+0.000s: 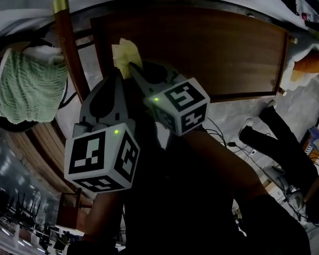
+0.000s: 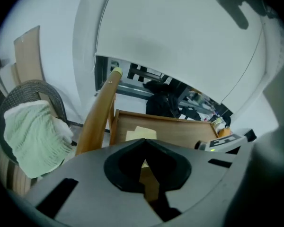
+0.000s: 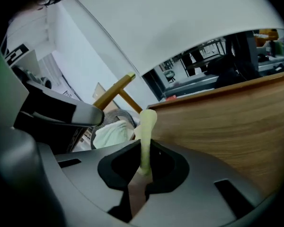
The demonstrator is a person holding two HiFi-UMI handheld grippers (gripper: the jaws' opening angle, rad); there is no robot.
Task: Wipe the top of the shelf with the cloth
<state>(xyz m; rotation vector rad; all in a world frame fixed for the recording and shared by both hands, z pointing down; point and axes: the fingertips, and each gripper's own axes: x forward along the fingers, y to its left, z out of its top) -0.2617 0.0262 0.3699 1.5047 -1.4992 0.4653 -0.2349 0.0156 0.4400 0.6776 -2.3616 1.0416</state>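
A pale yellow cloth (image 1: 125, 53) stands bunched over the left end of the brown wooden shelf top (image 1: 202, 52). My right gripper (image 1: 133, 69) is shut on it; in the right gripper view the cloth (image 3: 146, 126) rises as a thin strip from between the jaws (image 3: 144, 167), beside the shelf top (image 3: 236, 122). My left gripper (image 1: 116, 77) hangs just left of the right one, shut with nothing in it. In the left gripper view its jaws (image 2: 144, 145) meet at the tips, with the cloth (image 2: 141, 134) and shelf top (image 2: 180, 129) beyond.
A green towel (image 1: 29, 84) lies in a dark wicker basket (image 1: 0, 41) left of the shelf. A wooden pole with a brass cap (image 1: 69, 41) slants between basket and shelf. Cables and dark objects (image 1: 276, 137) lie on the floor at right.
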